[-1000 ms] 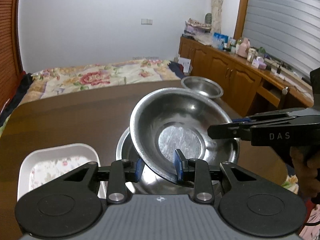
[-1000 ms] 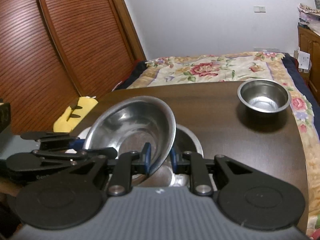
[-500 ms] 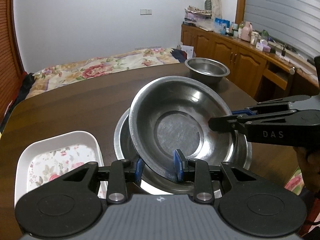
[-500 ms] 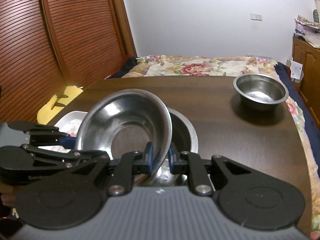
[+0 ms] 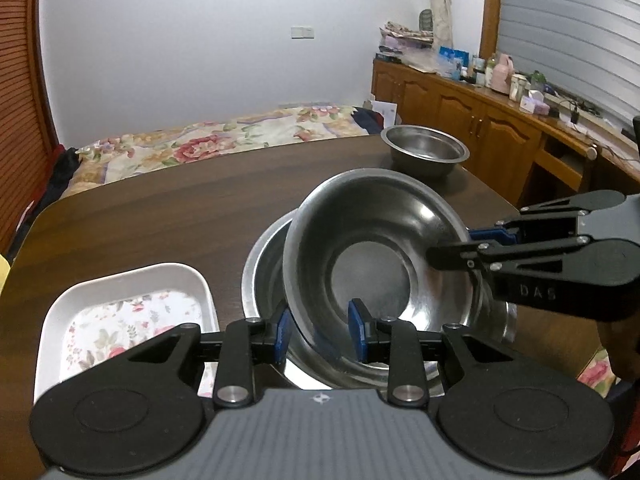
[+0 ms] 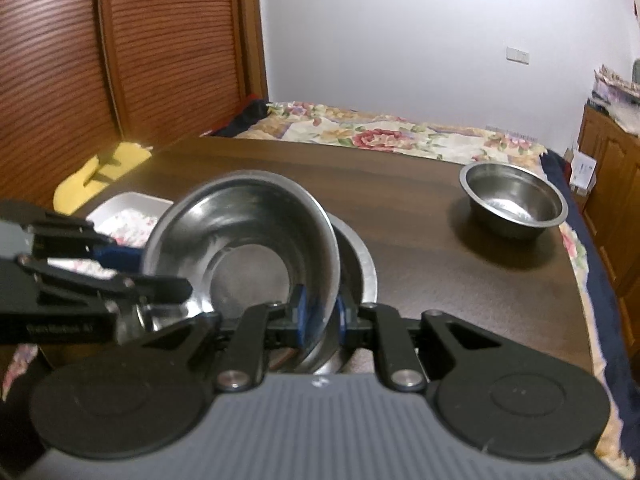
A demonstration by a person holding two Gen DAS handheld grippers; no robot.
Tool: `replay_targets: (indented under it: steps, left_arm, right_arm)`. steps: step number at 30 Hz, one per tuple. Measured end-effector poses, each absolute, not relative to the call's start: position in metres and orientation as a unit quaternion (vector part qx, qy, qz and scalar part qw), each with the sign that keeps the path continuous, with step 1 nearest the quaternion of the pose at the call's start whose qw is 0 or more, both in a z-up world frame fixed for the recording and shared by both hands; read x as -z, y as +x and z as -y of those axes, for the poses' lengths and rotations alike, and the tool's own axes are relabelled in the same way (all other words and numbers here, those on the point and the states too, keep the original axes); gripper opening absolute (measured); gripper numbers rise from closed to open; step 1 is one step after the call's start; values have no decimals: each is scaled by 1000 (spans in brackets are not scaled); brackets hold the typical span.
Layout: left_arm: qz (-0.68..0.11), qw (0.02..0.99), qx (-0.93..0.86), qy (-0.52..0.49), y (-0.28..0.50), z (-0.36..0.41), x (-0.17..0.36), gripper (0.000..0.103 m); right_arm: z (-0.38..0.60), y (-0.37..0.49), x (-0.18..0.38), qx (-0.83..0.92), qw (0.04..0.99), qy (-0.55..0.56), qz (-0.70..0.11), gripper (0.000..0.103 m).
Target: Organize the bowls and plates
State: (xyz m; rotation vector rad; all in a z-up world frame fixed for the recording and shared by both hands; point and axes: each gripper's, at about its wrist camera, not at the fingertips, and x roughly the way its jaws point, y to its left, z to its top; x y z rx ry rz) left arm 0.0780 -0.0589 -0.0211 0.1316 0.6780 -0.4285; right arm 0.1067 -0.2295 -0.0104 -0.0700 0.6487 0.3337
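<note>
Currently both tools hold one steel bowl (image 5: 380, 256) tilted above a wider steel basin (image 5: 264, 272) on the bench (image 5: 168, 208). Right tool (image 6: 320, 314): jaws have just been closing and now pinch the bowl's near rim. Left tool (image 5: 316, 330): pads straddle the opposite rim, apparently clamped on it; two-sided hold presumably steadies the bowl for nesting. Left view alone shows the floral tray (image 5: 120, 312) just left of that tool; a smaller bowl (image 6: 514, 204) sits well ahead.
</note>
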Motion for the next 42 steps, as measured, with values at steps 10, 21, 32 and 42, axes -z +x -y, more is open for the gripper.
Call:
replay_targets:
  steps: [10,21,32,42]
  left_arm:
    - [-317,926,200,50,79,54,15,32]
    - [-296,933,202,32,74,49,5,32]
    - [-284,936,206,31,70,49,-4,32]
    - [-274,939,206,30,67,48,-9,33]
  right_arm:
    - [216,106,12,-156,933,-98,-309,13]
    - [215,102,3,-159,941,-91,-286,14]
    - [226,103,-5,-149,948,-73,-270,14]
    - [251,87,-27,-138,962,-36,-231,14]
